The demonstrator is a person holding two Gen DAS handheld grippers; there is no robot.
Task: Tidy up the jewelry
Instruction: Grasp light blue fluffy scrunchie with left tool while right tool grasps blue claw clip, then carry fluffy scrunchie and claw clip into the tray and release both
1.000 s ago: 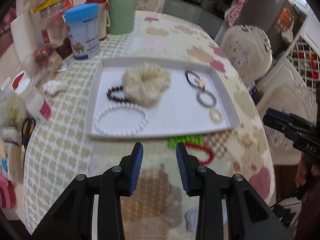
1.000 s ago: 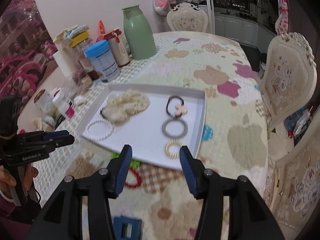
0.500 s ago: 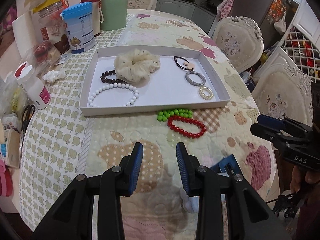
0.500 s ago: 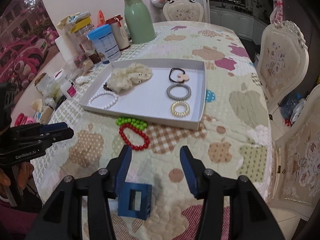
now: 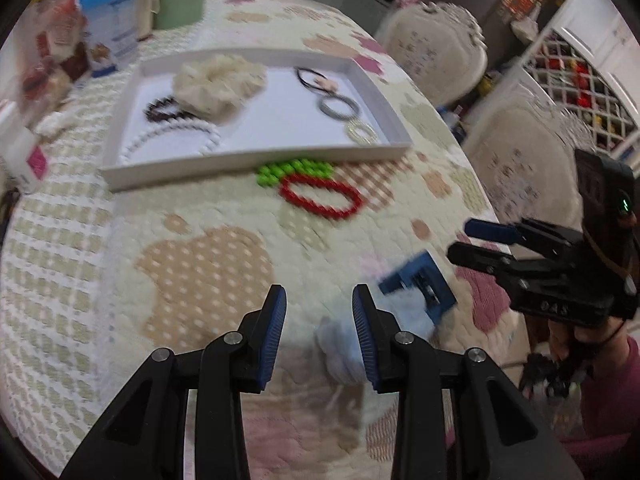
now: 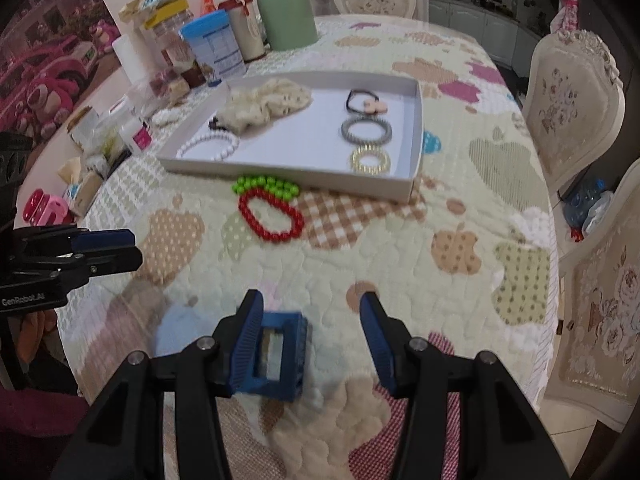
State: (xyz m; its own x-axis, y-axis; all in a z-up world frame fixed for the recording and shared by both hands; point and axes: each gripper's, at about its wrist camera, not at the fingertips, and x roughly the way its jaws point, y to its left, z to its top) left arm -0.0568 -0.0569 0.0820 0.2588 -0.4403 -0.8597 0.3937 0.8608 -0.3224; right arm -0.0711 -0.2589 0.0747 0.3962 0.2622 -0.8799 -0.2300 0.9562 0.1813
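A white tray (image 5: 256,160) (image 6: 416,136) on the quilted table holds a cream scrunchie (image 5: 218,80) (image 6: 264,100), a white bead bracelet (image 6: 208,146), a dark bead bracelet (image 5: 162,109), a black hair tie (image 6: 362,102), a grey ring (image 6: 366,131) and a gold ring (image 6: 370,159). A green bead bracelet (image 5: 294,171) (image 6: 264,186) and a red bead bracelet (image 5: 320,198) (image 6: 272,216) lie on the cloth just in front of the tray. My left gripper (image 5: 319,334) is open and empty, well back from them. My right gripper (image 6: 311,342) is open, above a blue block (image 6: 276,360).
Jars, a blue-lidded tin (image 6: 212,48) and a green bottle (image 6: 286,4) stand at the table's far left. Small clutter lines the left edge. Cream chairs (image 6: 572,96) stand to the right. The blue block also shows in the left wrist view (image 5: 424,284), by the right gripper.
Both grippers have drawn back from the tray toward the near edge of the table. The green and red bracelets and the blue block have come into view.
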